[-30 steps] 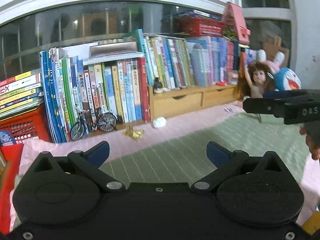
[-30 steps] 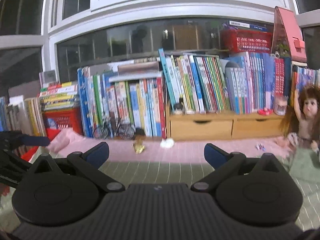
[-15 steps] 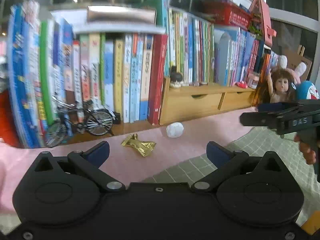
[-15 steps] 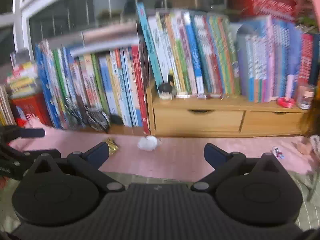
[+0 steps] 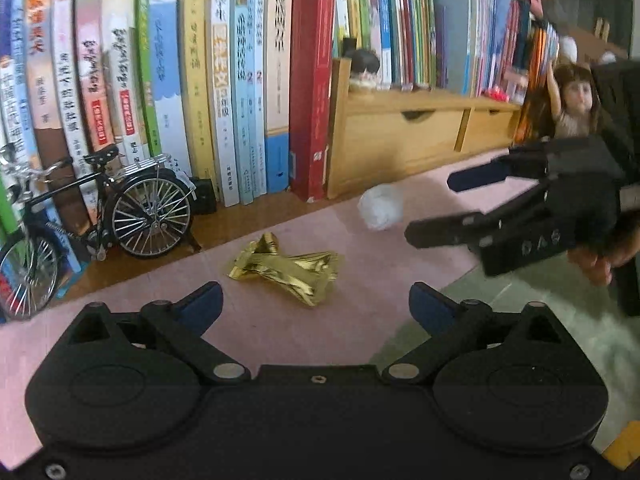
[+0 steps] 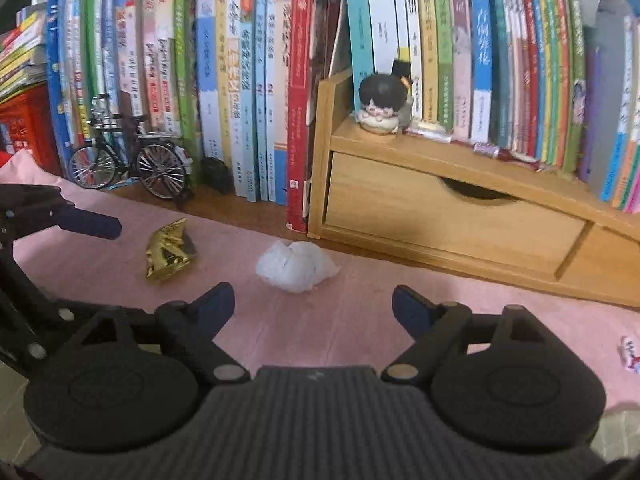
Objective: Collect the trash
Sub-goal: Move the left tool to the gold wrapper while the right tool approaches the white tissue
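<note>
A crumpled gold foil wrapper [image 5: 286, 270] lies on the pink cloth just ahead of my left gripper [image 5: 316, 306], whose jaws are wide and closing, with nothing between them. A white wad of tissue [image 5: 380, 206] sits further right, and my right gripper [image 5: 436, 208] hovers beside it. In the right wrist view the tissue wad [image 6: 296, 264] lies just beyond my right gripper [image 6: 314, 306], whose jaws are closing too and hold nothing. The foil wrapper [image 6: 168, 250] lies to the left, near the left gripper's finger [image 6: 86, 222].
A row of upright books [image 5: 240, 80] and a wooden drawer unit [image 6: 440, 216] back the cloth. A model bicycle [image 5: 100, 216] stands at the left, a small figurine [image 6: 378, 106] on the drawer unit, a doll [image 5: 572, 108] at the right. A small wrapper [image 6: 630, 350] lies far right.
Both grippers have come forward and down toward the trash on the pink cloth; the wrapper and the tissue now lie just past their fingertips. The jaws have narrowed slightly.
</note>
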`<move>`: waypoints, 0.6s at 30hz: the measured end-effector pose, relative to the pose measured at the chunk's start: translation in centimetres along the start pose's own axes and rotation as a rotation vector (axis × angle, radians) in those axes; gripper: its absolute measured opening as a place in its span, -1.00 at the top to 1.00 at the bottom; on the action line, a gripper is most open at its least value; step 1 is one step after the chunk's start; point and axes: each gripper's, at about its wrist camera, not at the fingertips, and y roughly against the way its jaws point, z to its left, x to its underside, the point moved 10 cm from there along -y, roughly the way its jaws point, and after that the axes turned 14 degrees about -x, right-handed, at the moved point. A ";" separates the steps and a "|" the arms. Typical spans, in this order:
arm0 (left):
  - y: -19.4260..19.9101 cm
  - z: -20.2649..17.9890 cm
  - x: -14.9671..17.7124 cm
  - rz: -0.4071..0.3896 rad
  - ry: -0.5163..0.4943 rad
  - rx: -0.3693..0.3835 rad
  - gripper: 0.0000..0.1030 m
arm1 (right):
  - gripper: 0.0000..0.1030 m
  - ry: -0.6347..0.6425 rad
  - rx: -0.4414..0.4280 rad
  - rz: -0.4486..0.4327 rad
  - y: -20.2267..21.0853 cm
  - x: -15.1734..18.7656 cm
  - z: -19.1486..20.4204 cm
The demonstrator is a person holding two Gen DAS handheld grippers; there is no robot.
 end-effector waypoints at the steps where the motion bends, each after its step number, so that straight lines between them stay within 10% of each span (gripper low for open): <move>1: -0.6 0.2 0.1 0.007 -0.003 -0.002 -0.86 | -0.77 -0.009 -0.017 0.003 -0.4 -0.1 -0.1; 11: -4.3 2.1 -1.4 0.075 0.004 0.026 -0.82 | -0.46 0.010 -0.110 0.057 -3.2 -1.2 -0.5; 18: -4.8 1.4 -2.5 0.080 -0.005 0.009 -0.25 | -0.38 0.063 -0.094 0.072 -4.1 -0.9 -0.4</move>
